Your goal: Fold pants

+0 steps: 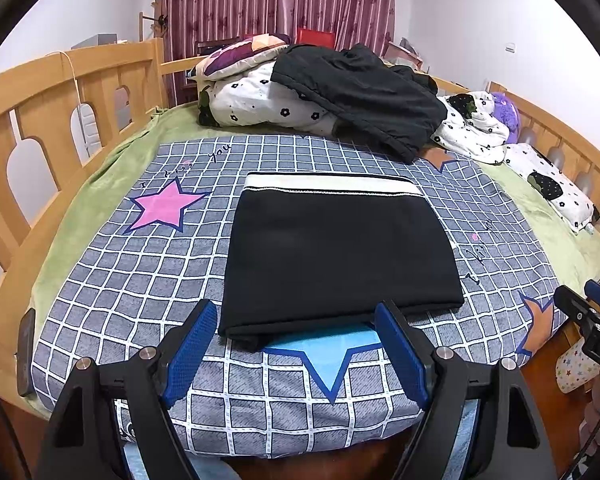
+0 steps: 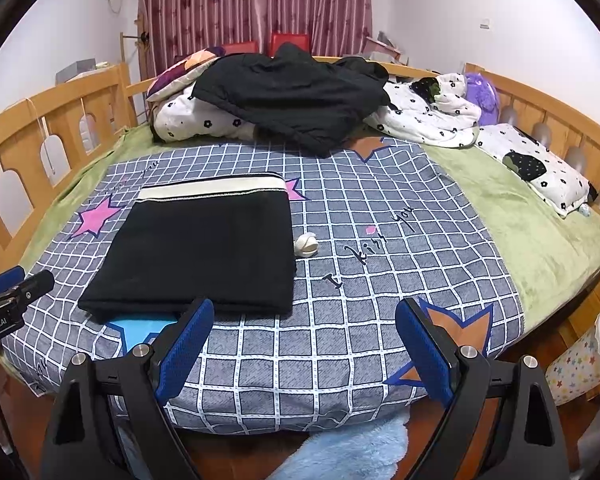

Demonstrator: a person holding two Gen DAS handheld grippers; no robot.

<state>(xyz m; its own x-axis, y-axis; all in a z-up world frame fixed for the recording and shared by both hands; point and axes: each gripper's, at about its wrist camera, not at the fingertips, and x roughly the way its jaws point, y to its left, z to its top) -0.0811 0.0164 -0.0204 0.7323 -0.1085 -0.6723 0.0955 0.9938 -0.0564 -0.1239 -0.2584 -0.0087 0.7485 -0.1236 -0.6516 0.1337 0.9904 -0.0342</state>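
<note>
The black pants [image 1: 336, 256] lie folded into a flat rectangle on the checked bedspread [image 1: 140, 280], white waistband at the far edge. They also show in the right wrist view [image 2: 204, 252], left of centre. My left gripper [image 1: 296, 354] is open and empty, just short of the pants' near edge. My right gripper [image 2: 304, 350] is open and empty, to the right of the pants near the bed's front edge. The right gripper's tip shows at the right edge of the left wrist view [image 1: 592, 312].
A pile of black clothes [image 1: 360, 92] and floral quilts [image 1: 260, 104] lies at the back of the bed. A small white rolled item [image 2: 306, 244] lies right of the pants. Wooden rails [image 1: 40, 120] surround the bed. A star-print bin [image 2: 584, 356] stands on the floor right.
</note>
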